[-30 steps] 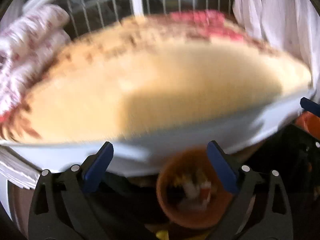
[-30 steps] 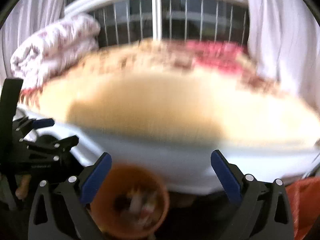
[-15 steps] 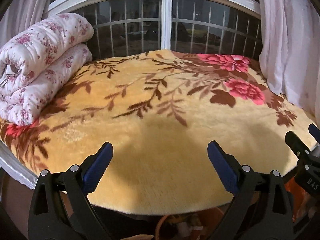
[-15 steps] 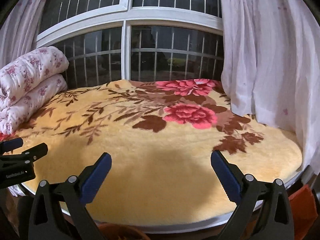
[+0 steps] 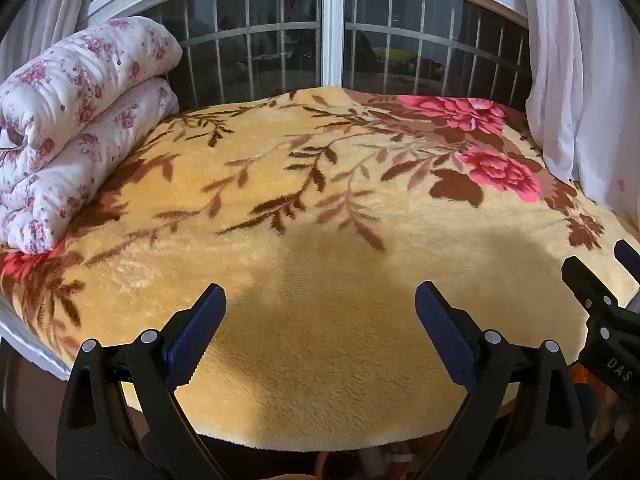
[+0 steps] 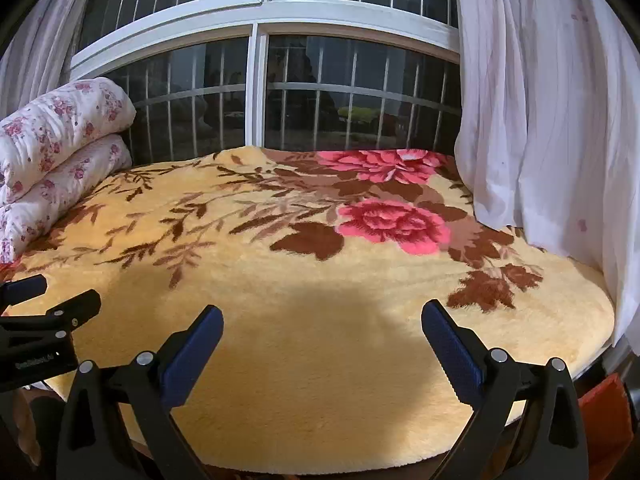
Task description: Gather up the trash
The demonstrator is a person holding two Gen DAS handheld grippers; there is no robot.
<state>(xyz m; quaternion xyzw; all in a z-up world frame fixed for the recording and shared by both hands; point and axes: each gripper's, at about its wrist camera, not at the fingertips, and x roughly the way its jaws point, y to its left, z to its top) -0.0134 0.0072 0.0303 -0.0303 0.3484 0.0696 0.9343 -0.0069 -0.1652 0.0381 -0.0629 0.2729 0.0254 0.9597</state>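
Ahead of my left gripper point(image 5: 320, 332) and my right gripper point(image 6: 322, 350), both with jaws spread wide and empty, the yellow flowered blanket point(image 5: 328, 248) lies flat and bare, so I have open room across its whole middle. On the left a folded floral quilt point(image 5: 76, 120) stacks up on the blanket's edge, and on the right a white curtain point(image 6: 540, 120) hangs down to it. The barred window point(image 6: 260, 92) closes off the far side.
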